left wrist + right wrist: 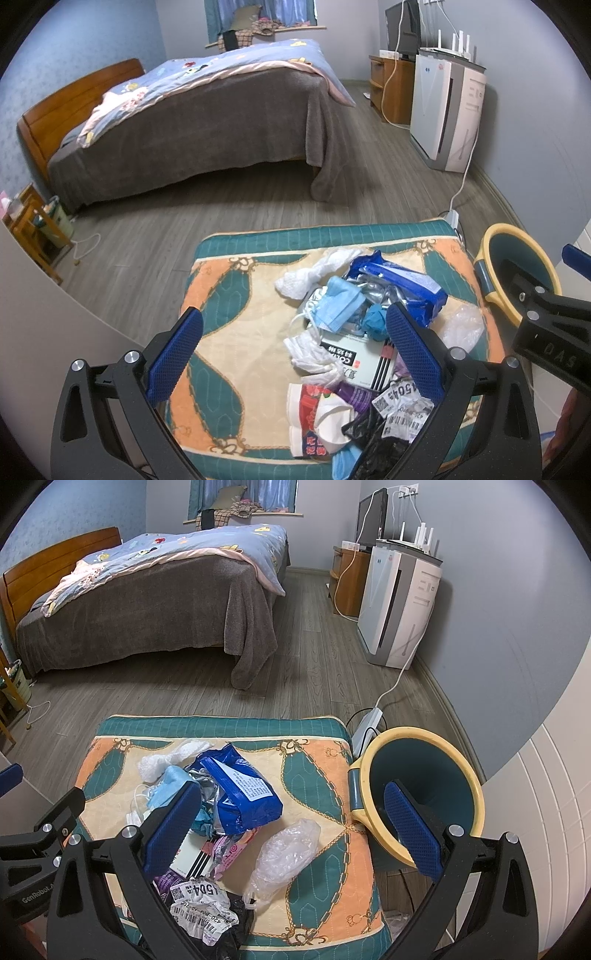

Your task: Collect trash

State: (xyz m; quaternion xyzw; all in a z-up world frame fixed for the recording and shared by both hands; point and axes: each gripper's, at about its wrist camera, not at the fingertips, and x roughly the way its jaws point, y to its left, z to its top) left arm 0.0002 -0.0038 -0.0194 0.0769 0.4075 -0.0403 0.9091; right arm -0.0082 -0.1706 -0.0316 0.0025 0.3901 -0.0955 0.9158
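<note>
L gripper (293, 352): jaws spread wide, nothing between the blue pads, hovering over the near side of the trash pile.
R gripper (291, 830): also wide open, holding nothing; L finger over the pile's edge, R finger in front of the bin mouth.
Trash pile (351, 332): heaped on the R half of the cushion, all pieces touching or overlapping.
Blue wrapper (242, 794): biggest item, crumpled, silver lining showing, at the far side of the pile.
Face mask (341, 304): light blue, just L of the wrapper, straps trailing toward the cushion centre.
White tissue wad (314, 275): far-L edge of pile, beside the mask.
Clear plastic bag (284, 853): crumpled, lying alone on the cushion btwn pile & bin.
Receipt (201, 904): crumpled, printed "1504", on a black bag at the near edge.
Cushion (229, 325): teal/orange/cream quilted pad under everything.
Bin (461, 775): teal w/ yellow rim, tilted toward camera, touching the cushion's R side.
Background: bed (207, 125) w/ grey blanket, well apart across the wood floor; white appliance (399, 605) by the R wall.
</note>
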